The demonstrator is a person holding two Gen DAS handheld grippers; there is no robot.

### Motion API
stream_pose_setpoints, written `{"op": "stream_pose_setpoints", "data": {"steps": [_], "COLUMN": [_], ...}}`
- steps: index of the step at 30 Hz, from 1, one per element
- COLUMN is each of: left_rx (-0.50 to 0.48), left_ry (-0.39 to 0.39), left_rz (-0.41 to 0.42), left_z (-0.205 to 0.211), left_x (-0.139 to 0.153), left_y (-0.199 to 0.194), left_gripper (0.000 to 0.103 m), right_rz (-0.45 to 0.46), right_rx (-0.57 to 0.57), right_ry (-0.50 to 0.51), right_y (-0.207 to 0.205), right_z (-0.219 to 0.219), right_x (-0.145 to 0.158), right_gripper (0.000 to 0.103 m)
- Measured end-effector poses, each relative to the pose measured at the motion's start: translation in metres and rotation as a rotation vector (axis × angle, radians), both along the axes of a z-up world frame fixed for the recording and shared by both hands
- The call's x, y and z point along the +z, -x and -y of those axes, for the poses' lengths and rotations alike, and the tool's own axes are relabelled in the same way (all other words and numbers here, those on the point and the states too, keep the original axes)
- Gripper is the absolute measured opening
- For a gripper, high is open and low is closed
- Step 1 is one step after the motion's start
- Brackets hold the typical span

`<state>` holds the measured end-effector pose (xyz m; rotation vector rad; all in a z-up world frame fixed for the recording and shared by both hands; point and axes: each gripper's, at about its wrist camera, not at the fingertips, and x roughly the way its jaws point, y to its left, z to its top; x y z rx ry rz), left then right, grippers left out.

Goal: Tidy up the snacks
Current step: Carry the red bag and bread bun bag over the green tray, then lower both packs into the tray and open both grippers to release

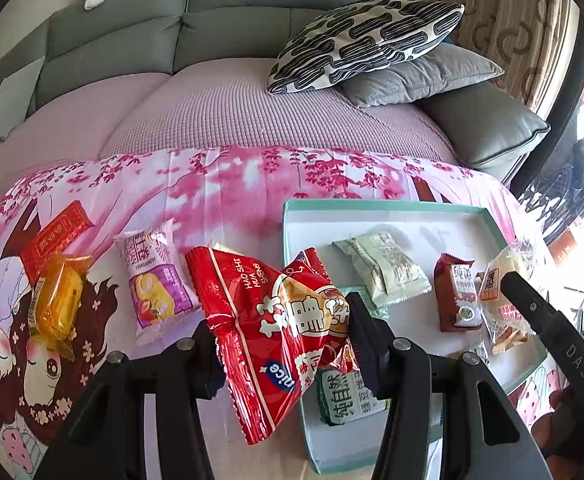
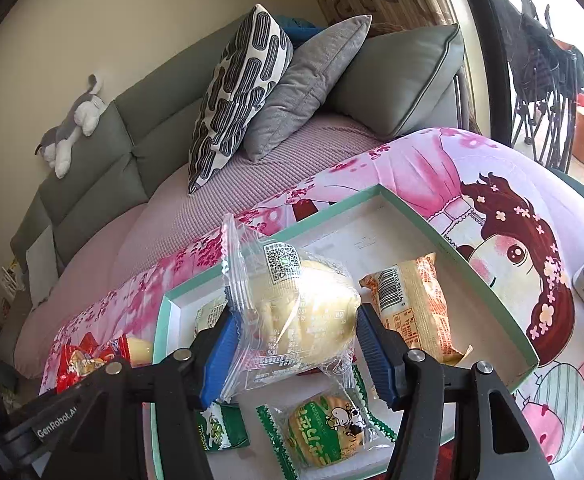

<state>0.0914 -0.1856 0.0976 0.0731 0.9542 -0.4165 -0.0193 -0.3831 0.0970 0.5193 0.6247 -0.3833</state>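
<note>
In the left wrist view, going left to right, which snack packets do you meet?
Orange packet → purple-and-white packet → red peanut bag held in the left gripper → pale green packet → dark red packet → clear-wrapped bun at the right gripper.

Bright daylight floods from the right, overexposed there; fisheye edges bend darkly.

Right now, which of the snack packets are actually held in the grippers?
Two: the big red packet, pinched by the left gripper, and the clear-wrapped bun, clamped by the right gripper. All the others lie loose.
</note>
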Motion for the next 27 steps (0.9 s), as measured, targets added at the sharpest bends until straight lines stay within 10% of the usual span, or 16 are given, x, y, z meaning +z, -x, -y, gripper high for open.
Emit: {"op": "stream_pose_setpoints", "data": {"steps": [27], "left_rx": [-0.025], "left_ry": [-0.048], "left_rz": [0.002], "left_z": [0.066], "left_x": [-0.015], "left_y": [-0.059], "left_gripper": [0.054], "right_rz": [0.029], "right_rx": [-0.076], "right_ry": [0.15], "right_y": [-0.04], "right_z": [0.025], "right_x": [0.019], "right_gripper": [0.062]}}
